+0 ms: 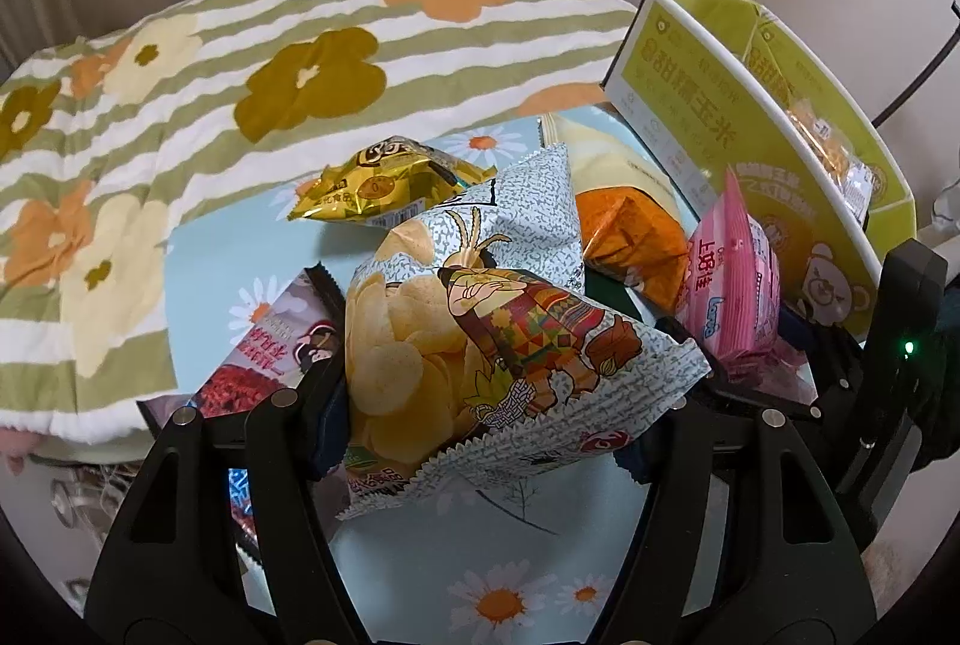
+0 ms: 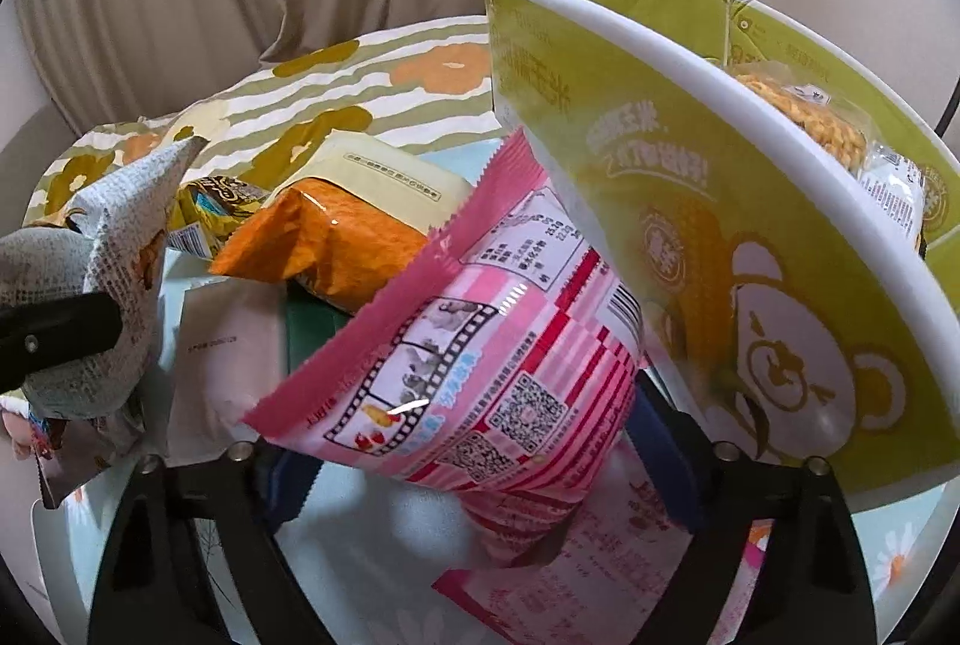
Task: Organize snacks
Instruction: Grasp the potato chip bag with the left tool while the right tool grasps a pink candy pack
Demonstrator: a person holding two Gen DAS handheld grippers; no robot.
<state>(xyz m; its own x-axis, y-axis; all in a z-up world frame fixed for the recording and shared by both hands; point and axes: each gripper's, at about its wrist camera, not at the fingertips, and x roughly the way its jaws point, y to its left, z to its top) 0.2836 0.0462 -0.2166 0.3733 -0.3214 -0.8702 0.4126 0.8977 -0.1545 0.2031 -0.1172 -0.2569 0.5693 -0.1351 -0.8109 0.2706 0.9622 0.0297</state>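
In the left wrist view, the left gripper (image 1: 480,393) holds a pale grey, crinkly chip bag printed with a cartoon figure (image 1: 480,321) at centre frame, and the open yellow-green cardboard box with white rims (image 1: 750,63) lies away at upper right. In the right wrist view, the right gripper (image 2: 480,441) clamps a pink striped foil snack packet (image 2: 480,375), its long axis slanting up toward the box wall (image 2: 720,249) just beside it at right. By that nearness, the right hand looks better placed to load first.

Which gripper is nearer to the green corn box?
Right. The right gripper, holding the pink bag, is just beside the green corn box. The left gripper, holding the chips bag, is farther away.
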